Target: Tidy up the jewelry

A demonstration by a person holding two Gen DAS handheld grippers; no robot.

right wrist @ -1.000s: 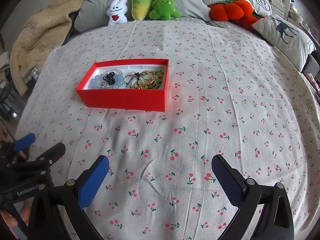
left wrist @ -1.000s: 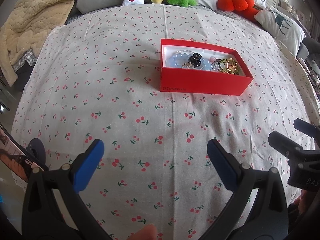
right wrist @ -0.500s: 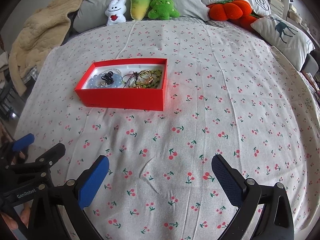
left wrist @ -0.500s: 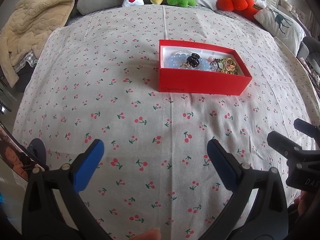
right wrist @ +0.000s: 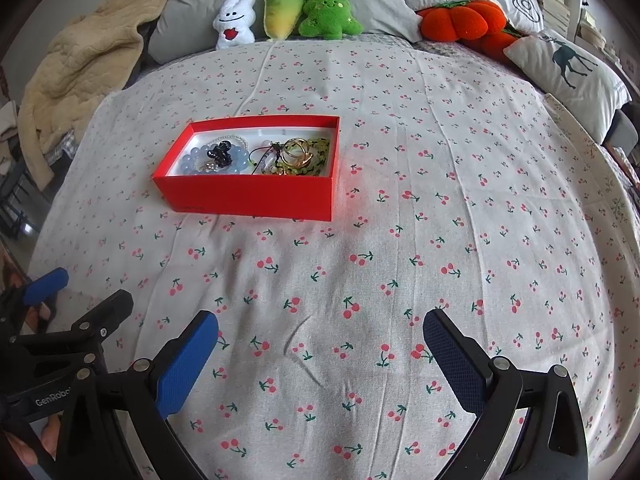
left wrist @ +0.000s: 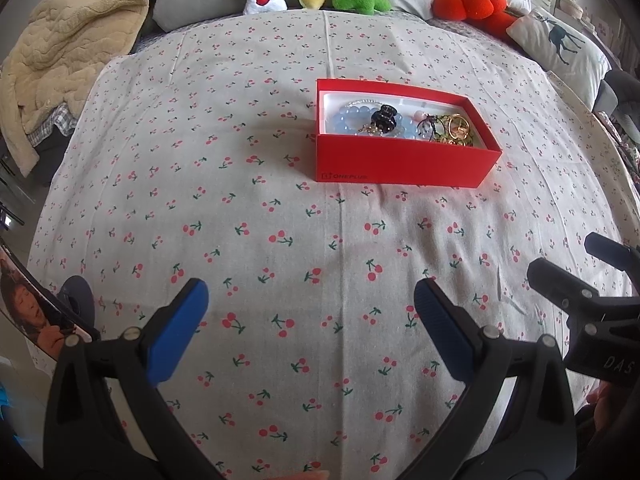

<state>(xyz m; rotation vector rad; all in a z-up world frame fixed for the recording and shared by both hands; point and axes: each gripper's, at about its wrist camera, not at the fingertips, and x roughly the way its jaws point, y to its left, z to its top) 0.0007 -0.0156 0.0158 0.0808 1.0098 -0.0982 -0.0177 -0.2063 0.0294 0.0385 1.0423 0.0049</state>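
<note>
One red box (right wrist: 248, 196) sits on the cherry-print sheet (right wrist: 400, 280). At the far end stand three small plush toys: one white bunny (right wrist: 234, 24), one yellow-green radish (right wrist: 282, 8) and one green tree (right wrist: 328, 12). One orange pumpkin plush (right wrist: 460, 20) lies far right. Two grippers show, each with two blue fingertips (right wrist: 188, 364).
</note>
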